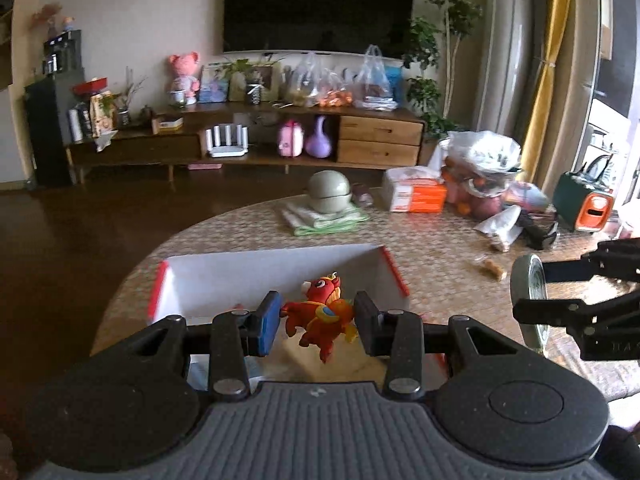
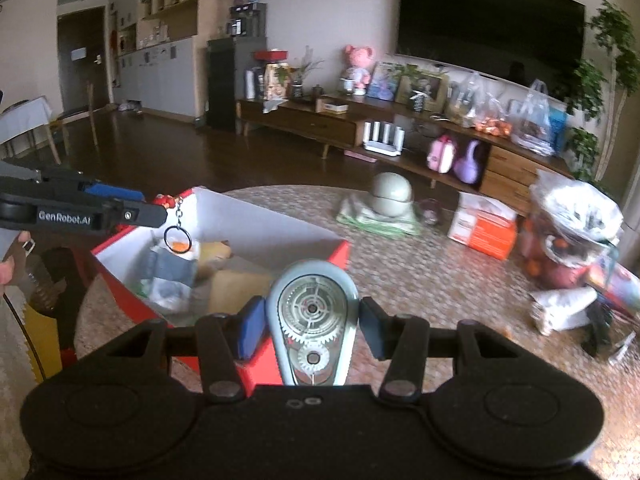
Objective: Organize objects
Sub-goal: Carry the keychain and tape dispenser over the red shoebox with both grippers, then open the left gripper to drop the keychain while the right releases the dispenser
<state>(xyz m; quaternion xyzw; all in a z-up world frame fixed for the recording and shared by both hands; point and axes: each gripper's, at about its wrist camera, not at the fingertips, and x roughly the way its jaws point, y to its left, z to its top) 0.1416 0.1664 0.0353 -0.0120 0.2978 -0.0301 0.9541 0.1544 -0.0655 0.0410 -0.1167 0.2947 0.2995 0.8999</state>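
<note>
Left tongs [image 1: 316, 320] pinch a red dragon keychain [image 1: 320, 316] above the red box [image 1: 394, 272]; right tongs [image 2: 312, 326] grip a gear-faced timer [image 2: 312, 312].

Left gripper [image 1: 316, 320]: fingers [image 1: 267, 322] parted, with the red toy keychain [image 1: 320, 316] between them; whether the pads touch it can't be told. Gripper level, pointing forward over the near edge of the worktop [image 1: 440, 240]. From the right wrist view it comes in from the left side, the keychain's ring hanging below its tips, and part of a hand [image 2: 12, 256] shows behind it at the frame edge. Right gripper [image 2: 312, 320]: fingers [image 2: 252, 326] apart around the grey gear gadget [image 2: 312, 312], contact unclear. It sits near the worktop's right side, tips pointing left in the left wrist view.
</note>
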